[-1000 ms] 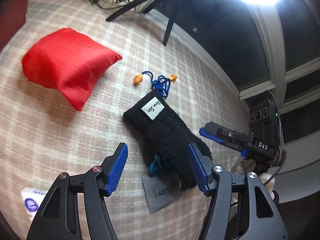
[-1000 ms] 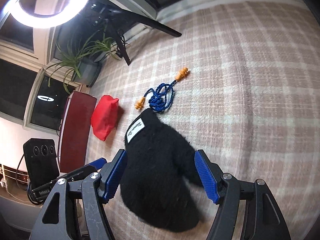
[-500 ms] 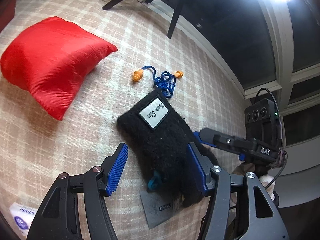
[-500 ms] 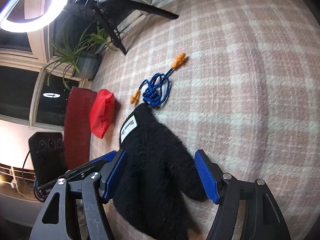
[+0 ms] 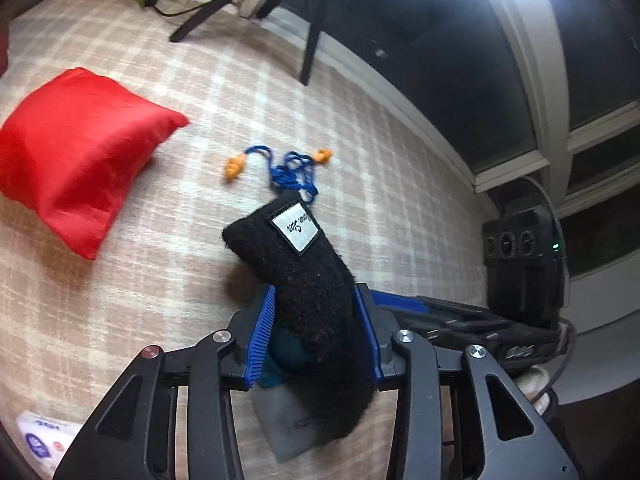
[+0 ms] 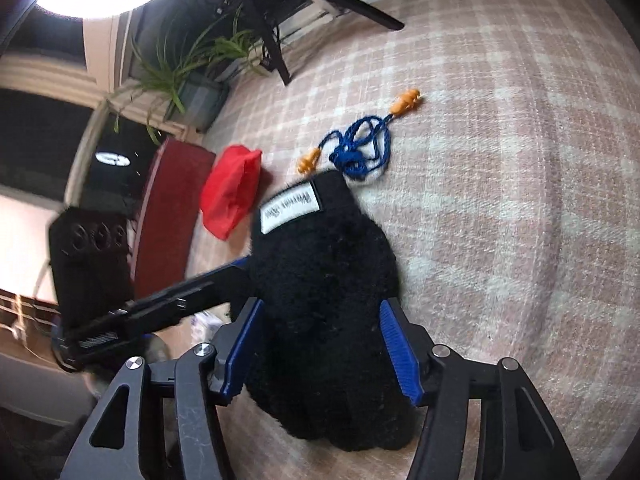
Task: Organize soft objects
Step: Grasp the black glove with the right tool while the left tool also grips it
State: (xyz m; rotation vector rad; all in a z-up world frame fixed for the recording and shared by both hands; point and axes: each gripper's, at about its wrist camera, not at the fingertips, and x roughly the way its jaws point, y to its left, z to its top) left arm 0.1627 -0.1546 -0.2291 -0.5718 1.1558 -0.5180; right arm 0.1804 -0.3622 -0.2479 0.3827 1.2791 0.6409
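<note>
A: Quick check, where's your black fleece glove (image 5: 308,292) right now?

B: Between both of your tools. Your left hand-held gripper (image 5: 316,332) has just been closing and its blue pads (image 5: 262,330) now press the glove from both sides, approx. mid-length. The cuff end w/ the white label (image 5: 296,228) sticks up and fwd, off the plaid blanket (image 5: 160,280).

A: And the right one?

B: Your right hand-held gripper (image 6: 320,348) has also just been closing, w/ the glove's wider end filling the gap. Both pads (image 6: 398,350) sit against the fleece, so it's gripping the glove too.

A: What else is on the blanket?

B: Corded orange earplugs (image 5: 280,166) w/ a tangled blue cord, just beyond the cuff. Red pillow (image 5: 68,152) well apart, to the left in the left wrist view. A grey card (image 5: 288,424) lies under the glove near the left tool. Tissue pack (image 5: 38,442) at the lower left edge.
</note>
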